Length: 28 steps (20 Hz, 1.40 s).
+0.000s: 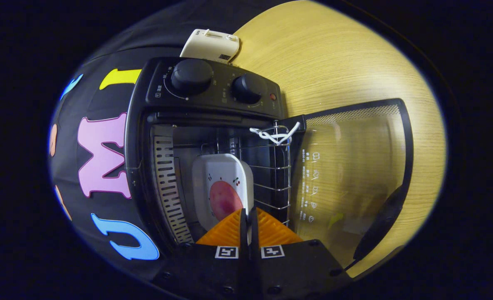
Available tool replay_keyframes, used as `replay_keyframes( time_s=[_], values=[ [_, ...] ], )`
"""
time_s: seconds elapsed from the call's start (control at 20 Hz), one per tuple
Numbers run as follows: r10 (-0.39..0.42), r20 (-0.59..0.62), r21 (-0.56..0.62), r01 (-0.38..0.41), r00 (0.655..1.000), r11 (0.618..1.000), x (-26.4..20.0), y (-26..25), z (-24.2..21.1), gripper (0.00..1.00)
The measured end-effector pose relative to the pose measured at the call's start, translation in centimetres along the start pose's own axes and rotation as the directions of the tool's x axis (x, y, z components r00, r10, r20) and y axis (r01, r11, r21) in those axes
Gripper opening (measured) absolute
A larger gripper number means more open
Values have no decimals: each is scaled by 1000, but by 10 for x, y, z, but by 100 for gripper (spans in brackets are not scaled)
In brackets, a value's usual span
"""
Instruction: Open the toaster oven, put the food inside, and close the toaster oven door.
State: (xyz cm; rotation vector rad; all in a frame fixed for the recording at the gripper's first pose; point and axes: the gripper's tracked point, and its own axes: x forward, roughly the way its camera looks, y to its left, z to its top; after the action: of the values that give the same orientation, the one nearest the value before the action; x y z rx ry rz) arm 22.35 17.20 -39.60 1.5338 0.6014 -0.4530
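Fingers (249, 225) pinch plate (221, 187) edge inside open toaster oven (213, 137).

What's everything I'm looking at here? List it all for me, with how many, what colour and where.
Toaster oven: one, black, on the wooden table, seen rotated, door open.
Oven door: one, glass in a black frame, swung fully open over the table, with a black handle along its far edge.
Knobs: two, black, on the oven's control panel.
Wire rack: one, metal, inside the oven.
Plate: one, white, with a pink-red round of food on it, inside the oven just ahead of the fingers.
White device: one, cream, beyond the oven.
Table: one, light wood.
Hand-held gripper: one, orange fingers closed on the plate's thin edge.
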Motion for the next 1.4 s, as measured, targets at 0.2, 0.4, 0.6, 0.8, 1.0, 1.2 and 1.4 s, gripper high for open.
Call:
replay_keyframes(
  time_s=[0.2,0.4,0.6,0.8,1.0,1.2,1.4],
  values=[
    [56,-25,7,-56,998,998,-4,6,-2,14],
    [100,-51,1,-100,994,995,-16,15,-6,48],
    [91,-110,-93,-102,990,990,-42,10,-16,96],
    [71,-185,-281,-122,980,952,-80,1,-28,97],
    [-41,-227,-687,-131,973,715,-124,-34,-36,98],
    [-196,-124,-927,-43,973,373,-147,-88,-9,98],
    [-313,-55,-988,-6,948,156,-141,-137,5,99]
  ],
)
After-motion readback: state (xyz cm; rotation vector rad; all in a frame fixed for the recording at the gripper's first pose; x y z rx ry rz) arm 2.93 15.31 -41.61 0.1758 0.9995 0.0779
